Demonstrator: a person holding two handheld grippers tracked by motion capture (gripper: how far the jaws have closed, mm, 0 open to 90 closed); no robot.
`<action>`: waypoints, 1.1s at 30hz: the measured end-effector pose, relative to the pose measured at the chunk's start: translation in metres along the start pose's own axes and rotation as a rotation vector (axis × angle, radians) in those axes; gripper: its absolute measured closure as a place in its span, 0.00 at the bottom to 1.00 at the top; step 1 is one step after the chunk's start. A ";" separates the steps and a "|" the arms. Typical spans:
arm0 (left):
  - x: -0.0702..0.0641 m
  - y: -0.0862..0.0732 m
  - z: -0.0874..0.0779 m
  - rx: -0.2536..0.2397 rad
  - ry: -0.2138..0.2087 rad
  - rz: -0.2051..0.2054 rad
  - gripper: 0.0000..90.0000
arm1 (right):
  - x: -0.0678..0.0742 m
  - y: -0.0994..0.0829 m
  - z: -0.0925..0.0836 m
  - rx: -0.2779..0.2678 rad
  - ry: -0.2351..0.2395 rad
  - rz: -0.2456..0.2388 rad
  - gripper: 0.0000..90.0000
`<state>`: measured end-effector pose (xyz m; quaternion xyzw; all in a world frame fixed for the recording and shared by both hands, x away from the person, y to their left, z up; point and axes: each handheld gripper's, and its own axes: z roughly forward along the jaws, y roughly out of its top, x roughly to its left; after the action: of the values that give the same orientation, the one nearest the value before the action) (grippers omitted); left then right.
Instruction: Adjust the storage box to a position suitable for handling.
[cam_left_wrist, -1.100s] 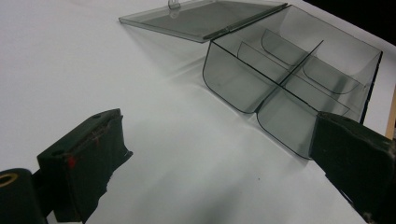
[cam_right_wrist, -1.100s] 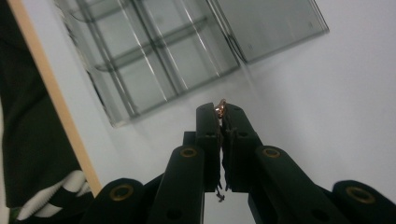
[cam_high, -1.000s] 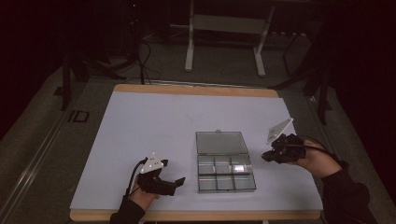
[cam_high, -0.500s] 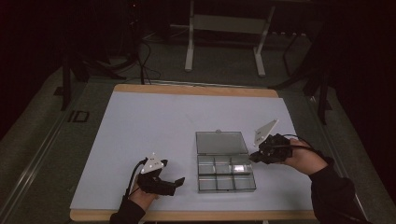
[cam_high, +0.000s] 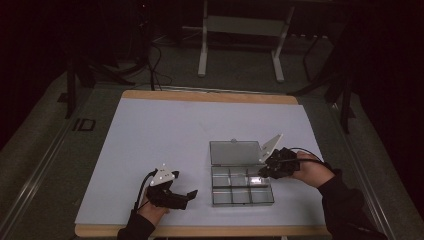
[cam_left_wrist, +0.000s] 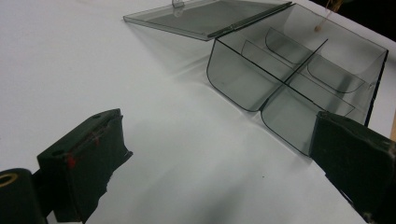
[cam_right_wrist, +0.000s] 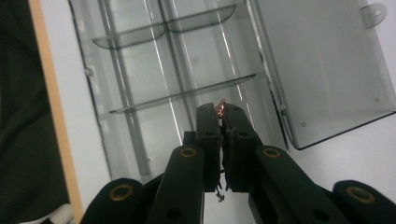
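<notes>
**Inspection: open compartment box, R gripper pinching small item over it**

Table: white surface w/ wood edge, person seated at near side, both forearms in from bottom of high view.

Box: clear grey plastic, divided into compartments, sits right of table centre toward near edge. Lid folded fully back, lying flat on table on far side of box, still joined at hinge. Small tab on lid's far edge. Compartments look empty in both gripper views.

R gripper: held in right hand, at box's right side, tips over the right-hand compartments nearest the hinge. In right gripper view the R gripper has jaws pressed together, pinching a tiny copper-coloured item at the very tips. Item too small to identify. Whether it touches box floor: cannot tell.

L gripper: held in left hand, low on table just left of box, apart from it, pointing toward it. In left gripper view the L gripper has jaws spread wide, nothing between them but bare table; box's near corner sits ahead, close to one jaw, no contact seen.

Grey three-cornered plates visible atop both grippers in high view; cables trail back toward wrists.
</notes>
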<state>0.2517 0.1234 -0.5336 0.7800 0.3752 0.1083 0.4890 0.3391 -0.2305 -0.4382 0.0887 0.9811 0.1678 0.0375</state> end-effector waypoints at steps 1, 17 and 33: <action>0.000 0.000 0.000 0.002 0.001 0.001 0.05 | -0.001 0.000 0.003 0.006 0.011 0.004 0.96; 0.000 -0.001 0.000 0.007 0.004 0.004 0.05 | -0.005 -0.007 0.047 0.090 0.044 0.025 0.95; -0.001 -0.001 0.000 0.008 0.005 0.006 0.05 | -0.004 -0.006 0.042 0.092 0.029 0.055 0.88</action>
<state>0.2509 0.1230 -0.5347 0.7828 0.3743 0.1103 0.4846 0.3462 -0.2231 -0.4798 0.1149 0.9854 0.1249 0.0146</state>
